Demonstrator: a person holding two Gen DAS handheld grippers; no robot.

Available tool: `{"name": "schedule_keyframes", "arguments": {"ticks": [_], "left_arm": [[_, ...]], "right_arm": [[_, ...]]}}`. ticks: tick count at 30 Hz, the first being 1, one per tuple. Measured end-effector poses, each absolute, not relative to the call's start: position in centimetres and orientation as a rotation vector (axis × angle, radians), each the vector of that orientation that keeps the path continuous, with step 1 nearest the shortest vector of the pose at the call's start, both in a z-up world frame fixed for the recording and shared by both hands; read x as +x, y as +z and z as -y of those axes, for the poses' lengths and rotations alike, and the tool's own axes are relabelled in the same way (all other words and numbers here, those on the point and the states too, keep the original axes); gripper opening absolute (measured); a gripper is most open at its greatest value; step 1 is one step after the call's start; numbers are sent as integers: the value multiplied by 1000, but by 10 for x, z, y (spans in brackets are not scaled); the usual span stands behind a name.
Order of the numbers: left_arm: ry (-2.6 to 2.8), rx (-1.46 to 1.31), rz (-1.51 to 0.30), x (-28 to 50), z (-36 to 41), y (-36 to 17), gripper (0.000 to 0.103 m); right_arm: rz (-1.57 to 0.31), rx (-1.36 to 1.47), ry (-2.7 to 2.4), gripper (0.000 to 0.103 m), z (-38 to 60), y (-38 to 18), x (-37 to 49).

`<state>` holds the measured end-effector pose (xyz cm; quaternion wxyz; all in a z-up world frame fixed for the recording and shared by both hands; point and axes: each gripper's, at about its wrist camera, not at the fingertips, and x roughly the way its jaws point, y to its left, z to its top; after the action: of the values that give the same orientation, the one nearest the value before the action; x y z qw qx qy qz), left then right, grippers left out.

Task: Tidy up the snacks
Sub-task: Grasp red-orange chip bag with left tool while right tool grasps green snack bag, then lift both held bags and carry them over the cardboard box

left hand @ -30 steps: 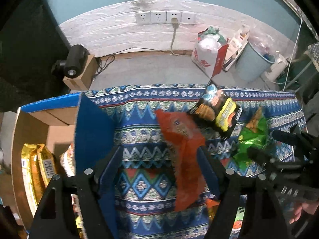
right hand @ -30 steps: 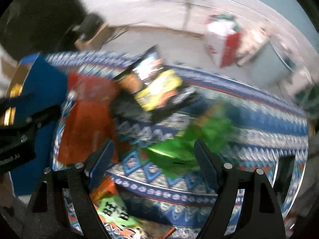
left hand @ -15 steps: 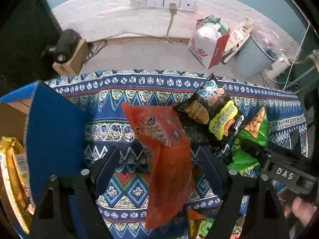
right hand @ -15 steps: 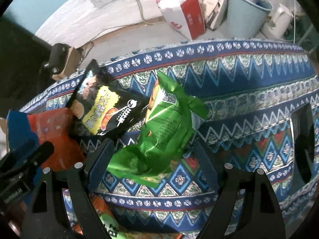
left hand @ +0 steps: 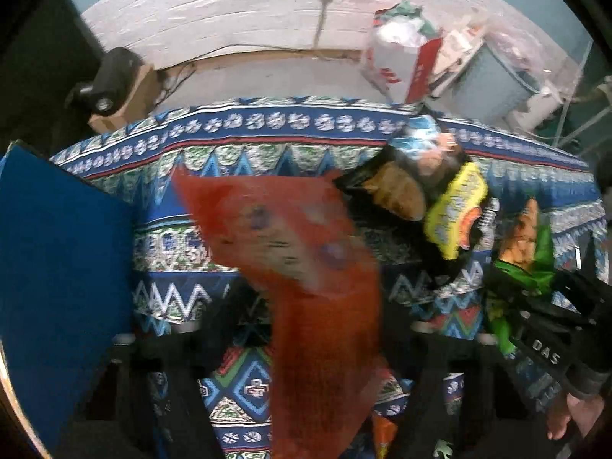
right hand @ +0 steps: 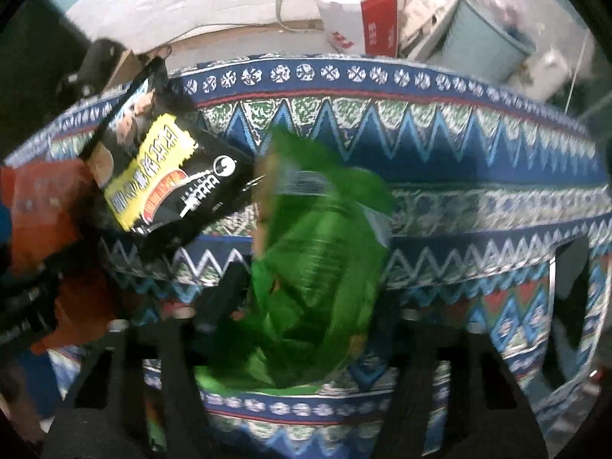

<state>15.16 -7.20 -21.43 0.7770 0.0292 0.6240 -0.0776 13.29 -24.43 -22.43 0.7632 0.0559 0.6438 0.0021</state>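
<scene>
Left wrist view: I'm closing my left gripper [left hand: 306, 329] on the orange snack bag [left hand: 306, 267], which is lying on the patterned cloth [left hand: 267, 122] of the bench; the fingers have just been drawing in w/ the bag between them, but blur is hiding whether they're pressing yet. Right wrist view: my right gripper [right hand: 306, 317] is doing the same around the green snack bag [right hand: 321, 252], also blurred, so can't tell if it's gripped. A black-and-yellow bag [right hand: 168, 176] is sitting between the two. Both packs are looking light, soft and crinkly, prob. slick foil w/ fragile chips inside, so I'm judging the flat sealed edge or a gathered fold the safest hold, squeezing gently.
</scene>
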Motion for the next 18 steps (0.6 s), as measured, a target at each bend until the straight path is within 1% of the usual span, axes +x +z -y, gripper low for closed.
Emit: {"name": "schedule_keyframes", "arguments": {"ticks": [3,4,7,8,18], "left_arm": [[-181,92,-1342,146,71,-212,46],[-182,106,-1332,143,71,-210,37],[-192,133,-1316,136,70,-205,35],[-194,137,-1311,134,69,-202,32],[-234,176,-1217,108,72,-162,31]], "right_arm": [[-1391,127,26,46,248,-222,127],[-1389,124,29,43,250,-221,125],[-1373,86,22,38,256,-215,121],[-1365,72,16,38,258,-213,119],[-1270,11,20,37,260,-170,94]]}}
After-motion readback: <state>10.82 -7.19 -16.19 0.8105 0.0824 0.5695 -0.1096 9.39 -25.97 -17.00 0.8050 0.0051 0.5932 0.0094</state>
